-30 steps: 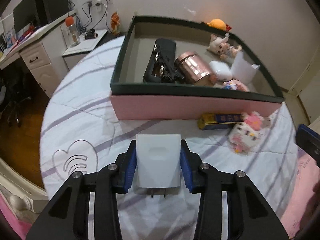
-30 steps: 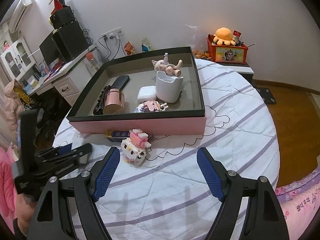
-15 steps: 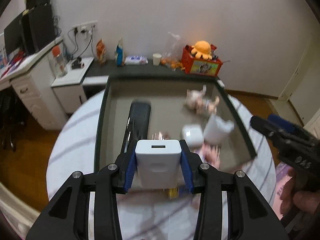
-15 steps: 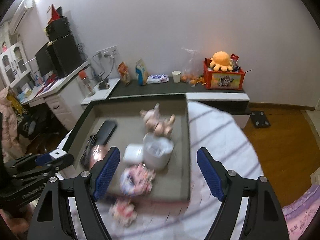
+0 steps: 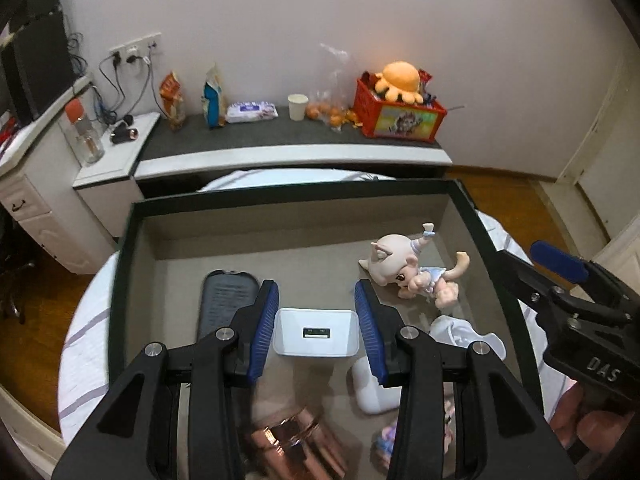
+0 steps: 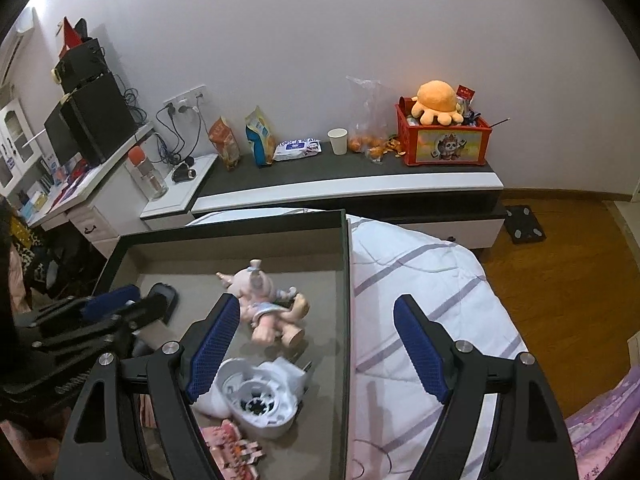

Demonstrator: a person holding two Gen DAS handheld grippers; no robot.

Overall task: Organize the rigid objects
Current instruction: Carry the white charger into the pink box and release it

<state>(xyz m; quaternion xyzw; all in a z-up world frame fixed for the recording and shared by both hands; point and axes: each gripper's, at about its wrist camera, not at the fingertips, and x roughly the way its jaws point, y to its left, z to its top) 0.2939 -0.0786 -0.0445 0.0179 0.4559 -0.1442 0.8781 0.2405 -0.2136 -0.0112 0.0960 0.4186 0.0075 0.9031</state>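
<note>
White plastic fills the gap in my left gripper (image 5: 316,330): a charger block (image 5: 315,337) sits squarely between the two blue pads (image 5: 262,330), port face turned toward the camera. The pads look pressed against its sides, though on the right I cannot be sure of contact, so I read the jaws as narrowed onto it and holding it. From the left wrist view the block hangs above the floor of the dark-rimmed box (image 5: 124,248), roughly mid-box, with a black flat case (image 5: 224,300) just to its left and a doll figure (image 5: 412,274) lying on its side further right. Below my fingers I make out a copper-coloured tin (image 5: 292,444), blurred, and a white earbud case (image 5: 370,390) partly hidden behind the right finger.

My right gripper (image 6: 316,348) hangs with its jaws spread wide and nothing between them, straddling the box's right wall (image 6: 346,300); its left pad is over the box interior, its right pad over the striped bedsheet (image 6: 432,280). Beneath it stands a white cup (image 6: 260,398), open end towards the lens, near a pink block toy (image 6: 234,446).
</note>
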